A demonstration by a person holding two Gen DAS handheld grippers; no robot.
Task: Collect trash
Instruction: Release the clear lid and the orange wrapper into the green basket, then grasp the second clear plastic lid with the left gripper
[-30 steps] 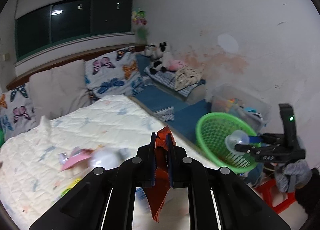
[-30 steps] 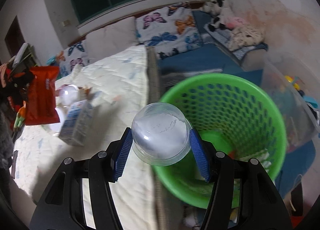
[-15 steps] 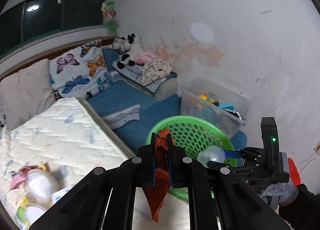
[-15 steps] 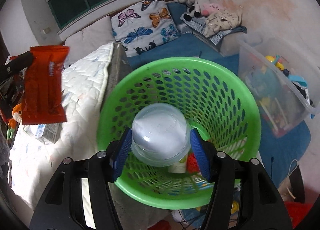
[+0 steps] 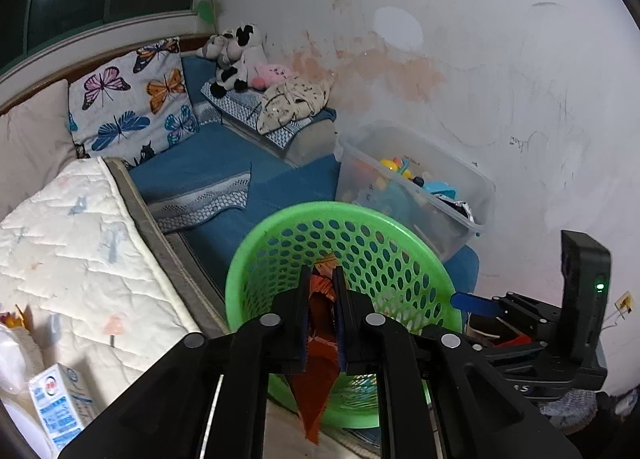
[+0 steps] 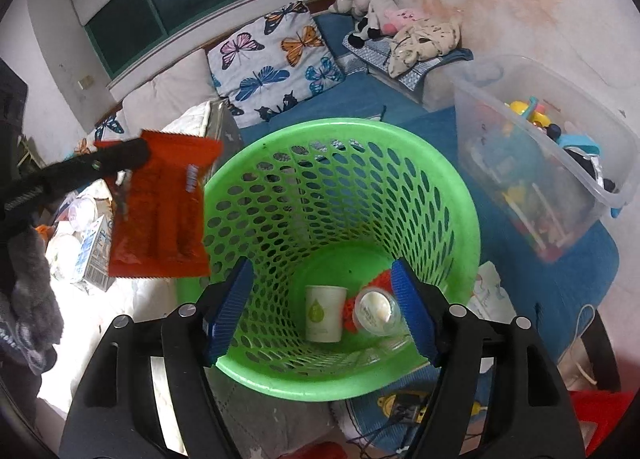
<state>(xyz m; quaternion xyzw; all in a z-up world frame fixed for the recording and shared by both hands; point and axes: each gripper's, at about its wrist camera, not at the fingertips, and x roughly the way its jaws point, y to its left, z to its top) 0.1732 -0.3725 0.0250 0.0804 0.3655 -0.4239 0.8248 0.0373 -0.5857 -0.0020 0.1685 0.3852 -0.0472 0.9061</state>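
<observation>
Blue ribbed pads line the right gripper [image 6: 322, 301], whose fingers stand spread wide and hold nothing, poised above the mouth of the green basket [image 6: 460, 219] — a round plastic tub with walls pierced by rows of oval holes. On its floor lie a white paper cup [image 6: 325, 313] printed with a green drop, a clear domed lid [image 6: 376, 311] just beside it, and a scrap of crumpled red netting [image 6: 354, 305] between and behind the two.

At the basket's left rim hangs the red wrapper [image 6: 160, 211], a flat, glossy, crinkled packet with saw-toothed ends. The left gripper [image 5: 320, 291] is clamped on its upper edge, so the packet dangles just beside the rim, partly over the perforated wall, not yet inside.

Left of the basket, on the quilted cream mattress [image 5: 72, 243], a small blue-and-white milk carton [image 5: 60, 405] stands near some pale round containers that are too blurred to make out.

Farther back, a clear plastic bin [image 6: 560, 163] holds bright toys, resting on a blue mat [image 5: 224, 175]. Beyond it sit a butterfly-print pillow [image 6: 276, 67] and a heap of plush animals [image 6: 368, 7] against the stained white wall — a black-and-white cow among them.
</observation>
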